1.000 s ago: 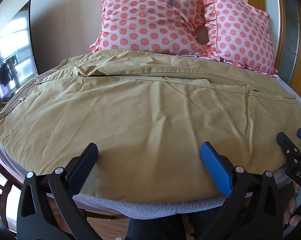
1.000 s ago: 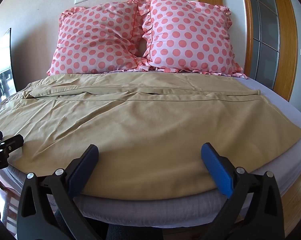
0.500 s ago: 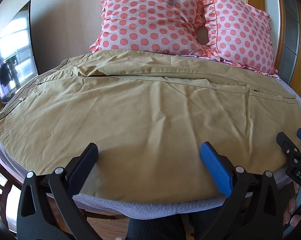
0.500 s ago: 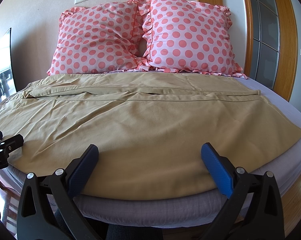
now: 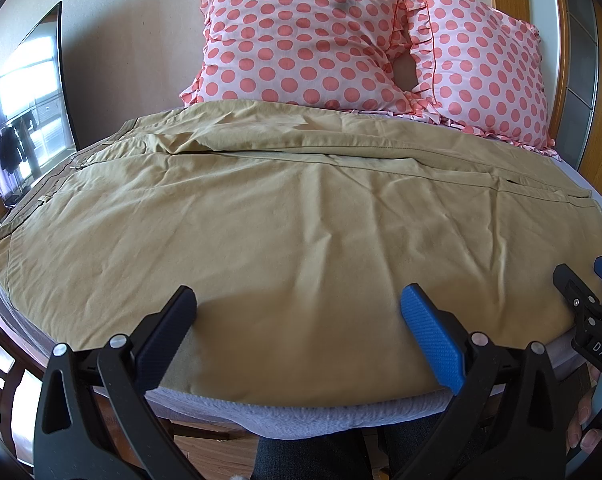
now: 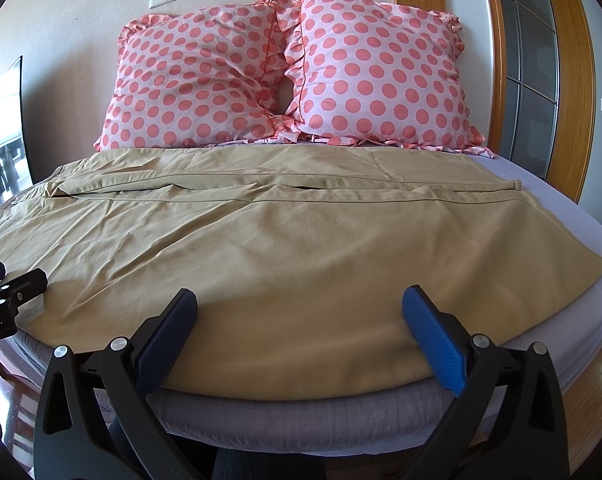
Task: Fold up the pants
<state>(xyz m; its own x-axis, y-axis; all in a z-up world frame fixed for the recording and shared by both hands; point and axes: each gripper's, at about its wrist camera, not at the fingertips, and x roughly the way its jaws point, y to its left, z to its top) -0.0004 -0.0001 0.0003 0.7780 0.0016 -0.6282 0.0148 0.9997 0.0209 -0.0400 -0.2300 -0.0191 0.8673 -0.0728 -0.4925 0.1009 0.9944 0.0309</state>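
Tan pants (image 5: pixel 285 216) lie spread flat across the bed, waistband to the left, leg hems to the right; they also show in the right wrist view (image 6: pixel 285 240). My left gripper (image 5: pixel 299 312) is open and empty, just above the near edge of the pants. My right gripper (image 6: pixel 301 312) is open and empty over the near edge, closer to the hem end. The right gripper also shows at the right edge of the left wrist view (image 5: pixel 585 292). The left gripper shows at the left edge of the right wrist view (image 6: pixel 5 284).
Two pink polka-dot pillows (image 6: pixel 285 76) lean on the wall behind the pants. The bed has a grey sheet (image 6: pixel 301 416). A dark TV screen (image 5: pixel 25 112) stands left. A wooden door frame (image 6: pixel 573 92) is at right.
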